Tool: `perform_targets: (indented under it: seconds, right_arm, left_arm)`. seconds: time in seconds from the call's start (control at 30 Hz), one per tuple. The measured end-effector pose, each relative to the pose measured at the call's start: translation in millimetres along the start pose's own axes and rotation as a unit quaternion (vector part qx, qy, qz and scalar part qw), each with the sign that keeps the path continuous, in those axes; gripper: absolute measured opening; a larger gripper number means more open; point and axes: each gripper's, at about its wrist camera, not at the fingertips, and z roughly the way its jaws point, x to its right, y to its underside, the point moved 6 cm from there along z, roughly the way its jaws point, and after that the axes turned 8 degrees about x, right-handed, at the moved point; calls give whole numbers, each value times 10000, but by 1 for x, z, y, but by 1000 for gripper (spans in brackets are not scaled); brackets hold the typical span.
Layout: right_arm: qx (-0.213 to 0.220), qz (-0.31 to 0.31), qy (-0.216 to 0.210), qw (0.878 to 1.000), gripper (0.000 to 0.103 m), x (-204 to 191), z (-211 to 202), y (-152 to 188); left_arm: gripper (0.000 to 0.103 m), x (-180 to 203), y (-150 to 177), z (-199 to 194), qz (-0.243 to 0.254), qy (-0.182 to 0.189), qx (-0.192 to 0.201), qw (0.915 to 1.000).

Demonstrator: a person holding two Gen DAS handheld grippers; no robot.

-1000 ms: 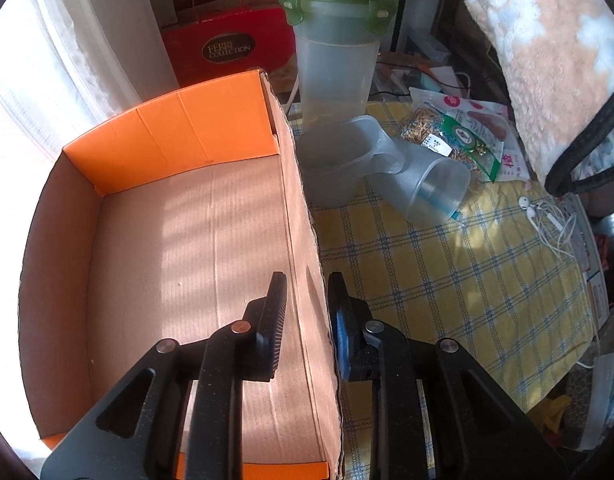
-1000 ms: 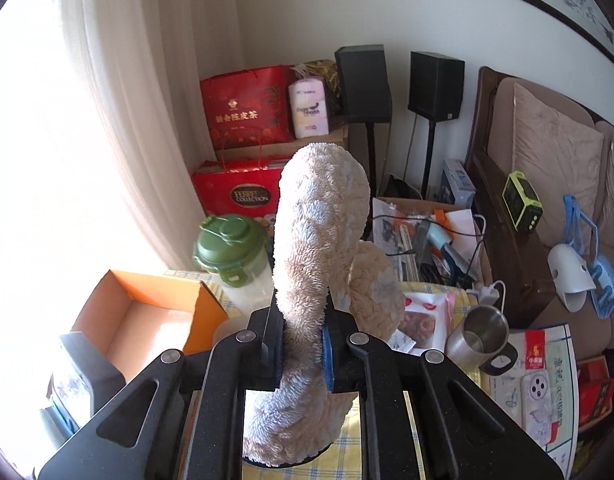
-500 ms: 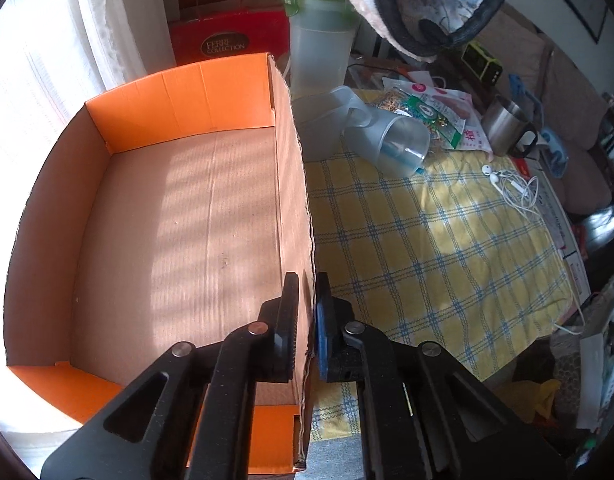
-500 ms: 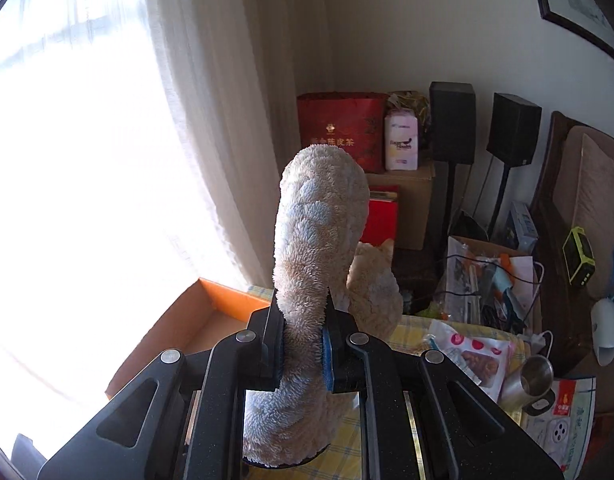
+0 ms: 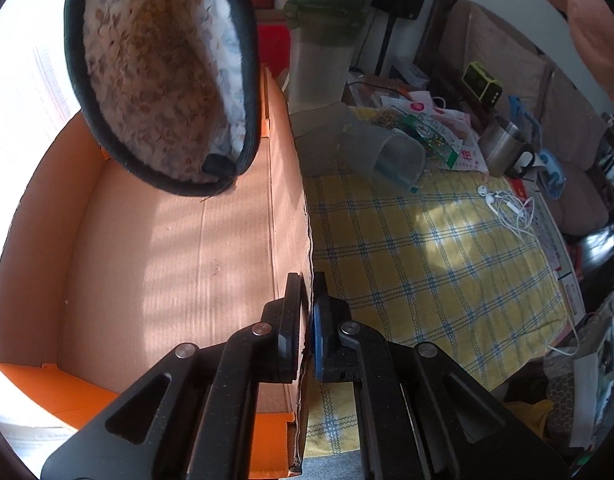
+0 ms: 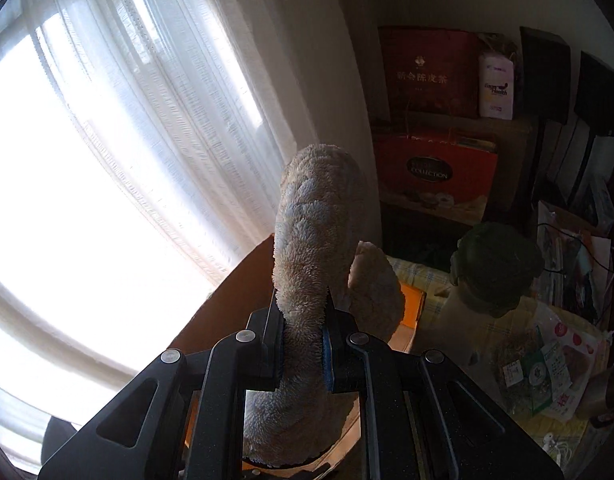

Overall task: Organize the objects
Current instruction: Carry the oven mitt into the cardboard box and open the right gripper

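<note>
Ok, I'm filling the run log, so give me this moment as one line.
left gripper: shut on cardboard box side wall | right gripper: shut on fluffy slipper | slipper above box, not yet inside

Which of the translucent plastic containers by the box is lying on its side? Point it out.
The clear cup beside the cardboard box, mouth facing the camera; the green-lidded jar stands upright behind it.

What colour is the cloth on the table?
The tablecloth is yellow with blue checked lines, seen best in the left wrist view.
</note>
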Motion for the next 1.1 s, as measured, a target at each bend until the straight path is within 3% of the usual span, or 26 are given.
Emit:
perform_targets:
  seconds: [0.27, 0.43, 0.63, 0.73, 0.93, 1.1]
  right_arm:
    - [-1074, 241, -264, 9936, 14, 10, 52, 24]
    - [-1556, 383, -688, 9847, 31, 2, 70, 35]
    - [-1219, 195, -885, 9884, 37, -6, 49, 23]
    - [-923, 143, -762, 9927, 37, 6, 33, 16]
    - [-330, 28, -81, 9994, 39, 39, -14, 0]
    - [58, 25, 699, 9975, 46, 82, -57, -1]
  left_arm:
    - [7, 3, 2, 3, -45, 107, 74, 9999]
    - [7, 3, 1, 2, -15, 126, 83, 9999]
    - [7, 3, 1, 2, -27, 127, 53, 9999]
    - [7, 3, 1, 1, -3, 111, 50, 9999]
    - [7, 4, 1, 0, 43, 95, 46, 9999]
    - [7, 4, 1, 0, 77, 80, 32, 9999]
